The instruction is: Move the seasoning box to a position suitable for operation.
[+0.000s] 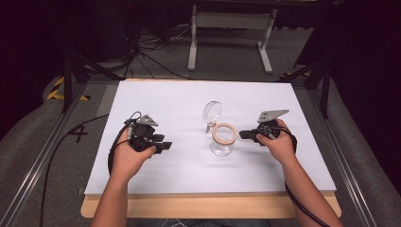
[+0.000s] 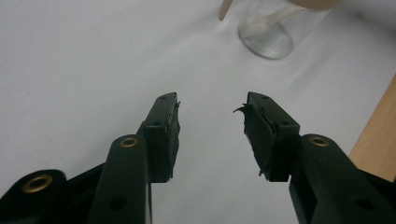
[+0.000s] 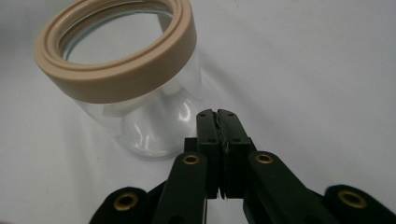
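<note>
- I see the clear glass jar (image 1: 222,142) with its tan rim standing mid-surface; its hinged lid (image 1: 212,112) is tipped open behind.
- My right gripper (image 3: 217,122), jaws pressed together on nothing, sits just beside the jar.
- My left gripper (image 2: 210,126) is spread apart; the jar's top is cut off there.

grey carpet (image 1: 227,56), white frame (image 1: 231,28).

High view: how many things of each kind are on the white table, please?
Clear jar with beige rim: 1
Round clear lid, open behind the jar: 1
Hand-held grippers: 2, left and right
Total: 4
</note>
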